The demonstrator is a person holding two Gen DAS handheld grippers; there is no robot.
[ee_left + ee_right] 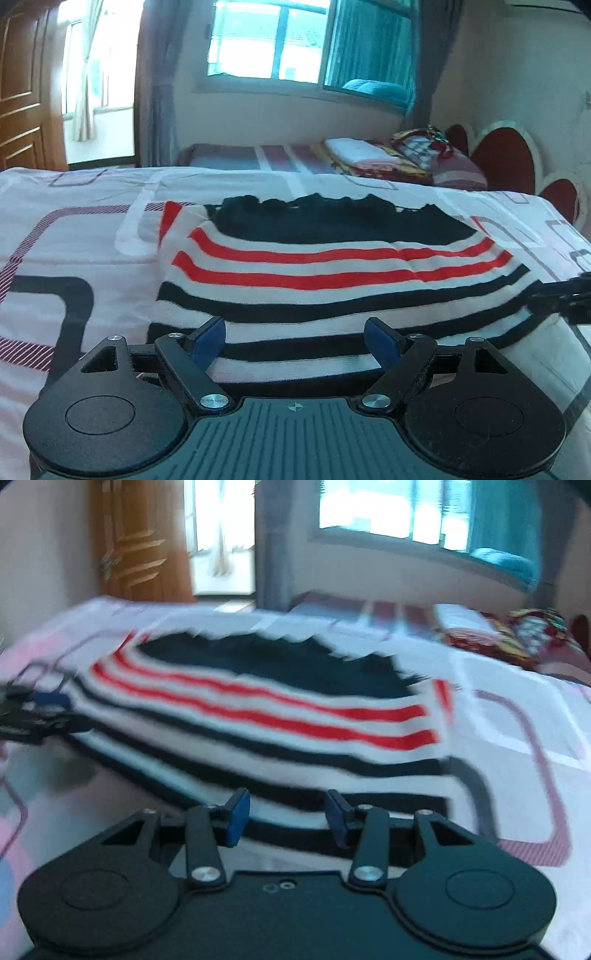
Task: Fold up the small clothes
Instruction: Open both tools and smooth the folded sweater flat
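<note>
Spread fingers [207,341] above sweater [332,266] hem

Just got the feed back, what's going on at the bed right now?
A person holds a gripper in each hand over a striped knit garment spread on the patterned bedsheet. The left gripper and right gripper both sit at its near hem, jaws open on each, nothing pinched between them. The garment lies mostly flat, with a dark panel at the far end. The right wrist view is blurred. No fold looks started from here.
</note>
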